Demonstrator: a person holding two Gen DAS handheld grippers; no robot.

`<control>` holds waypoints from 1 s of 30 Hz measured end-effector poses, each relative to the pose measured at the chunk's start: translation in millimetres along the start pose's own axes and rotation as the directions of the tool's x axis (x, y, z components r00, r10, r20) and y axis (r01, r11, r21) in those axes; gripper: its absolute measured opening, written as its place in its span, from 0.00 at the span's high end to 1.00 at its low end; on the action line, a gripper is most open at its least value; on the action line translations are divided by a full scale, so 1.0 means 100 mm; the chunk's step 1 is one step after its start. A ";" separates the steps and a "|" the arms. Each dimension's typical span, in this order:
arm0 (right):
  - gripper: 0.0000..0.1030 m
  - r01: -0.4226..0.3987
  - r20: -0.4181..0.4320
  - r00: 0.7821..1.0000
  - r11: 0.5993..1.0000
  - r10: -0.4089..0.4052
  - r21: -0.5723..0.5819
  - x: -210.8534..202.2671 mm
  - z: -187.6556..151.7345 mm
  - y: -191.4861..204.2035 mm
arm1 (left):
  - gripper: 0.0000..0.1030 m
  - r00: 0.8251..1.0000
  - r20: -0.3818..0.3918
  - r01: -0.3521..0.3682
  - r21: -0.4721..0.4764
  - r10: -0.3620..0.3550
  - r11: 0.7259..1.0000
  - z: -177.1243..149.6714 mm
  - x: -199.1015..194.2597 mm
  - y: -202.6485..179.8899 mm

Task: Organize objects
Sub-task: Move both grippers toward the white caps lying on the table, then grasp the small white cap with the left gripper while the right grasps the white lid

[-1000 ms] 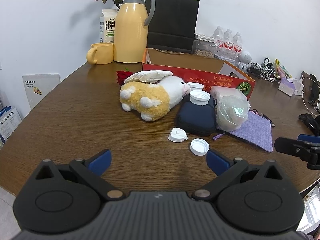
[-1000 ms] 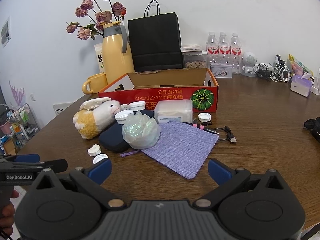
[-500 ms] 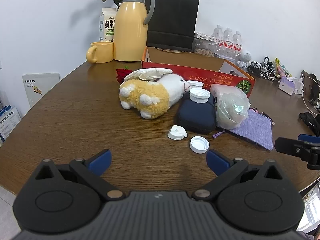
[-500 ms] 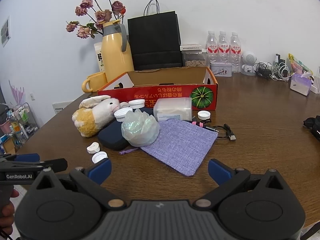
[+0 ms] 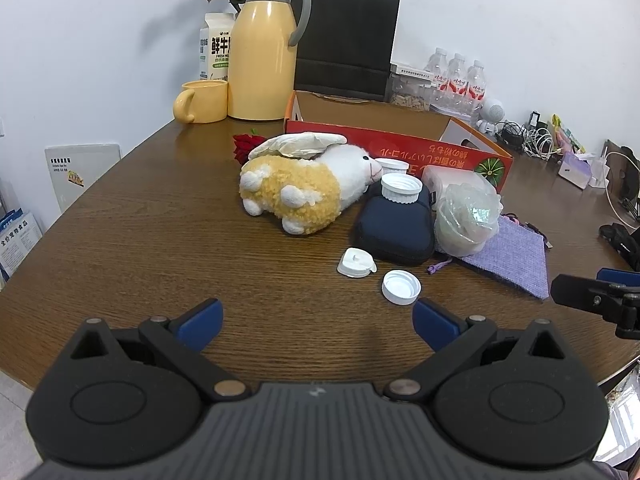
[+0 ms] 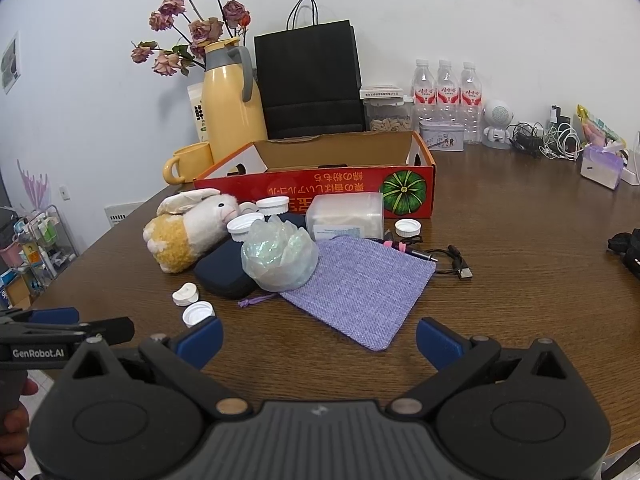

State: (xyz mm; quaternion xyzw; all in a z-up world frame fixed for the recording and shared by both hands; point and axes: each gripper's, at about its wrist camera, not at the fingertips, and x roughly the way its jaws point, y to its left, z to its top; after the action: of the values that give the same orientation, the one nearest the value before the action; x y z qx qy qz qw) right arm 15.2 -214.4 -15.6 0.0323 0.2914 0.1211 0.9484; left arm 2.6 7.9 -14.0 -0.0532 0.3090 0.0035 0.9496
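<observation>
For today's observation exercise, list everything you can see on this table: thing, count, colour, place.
Plush rabbit: one, yellow-white, left.
Pouch: one, navy, beside rabbit.
Crinkled plastic flower: one, iridescent, centre.
Cloth bag: one, purple, centre.
Loose caps: five visible, white, scattered.
Clear tub: one, before box.
Cardboard box: one, red, behind.
Thermos: one, yellow, back.
Mug: one, yellow.
Paper bag: one, black.
Water bottles: three.
Left gripper: open.
Right gripper: open.
</observation>
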 end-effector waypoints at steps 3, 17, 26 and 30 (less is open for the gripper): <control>0.00 0.000 -0.001 1.000 1.000 0.000 0.001 0.00 0.00 0.00 | 0.00 1.000 -0.002 0.000 0.002 0.000 1.000 -0.01 0.01 0.00; 0.00 -0.004 -0.020 1.000 1.000 0.004 0.002 0.10 -0.01 -0.05 | 0.00 1.000 -0.023 0.011 0.007 -0.011 1.000 0.02 0.11 -0.01; 0.12 -0.096 -0.059 0.994 0.993 0.092 -0.067 0.31 -0.08 0.11 | 0.00 0.999 -0.039 0.025 -0.020 -0.026 0.999 0.00 0.24 0.07; 0.29 -0.207 -0.074 0.977 0.970 0.198 -0.130 0.46 -0.09 0.30 | 0.00 1.000 -0.028 0.011 -0.045 -0.012 0.999 0.00 0.24 0.19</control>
State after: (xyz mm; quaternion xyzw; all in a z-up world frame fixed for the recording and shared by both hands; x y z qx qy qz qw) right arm 40.2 -174.5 -44.2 -0.0067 0.3060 0.2379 0.9218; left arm 21.6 25.7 -29.8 -0.0763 0.3219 0.0043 0.9437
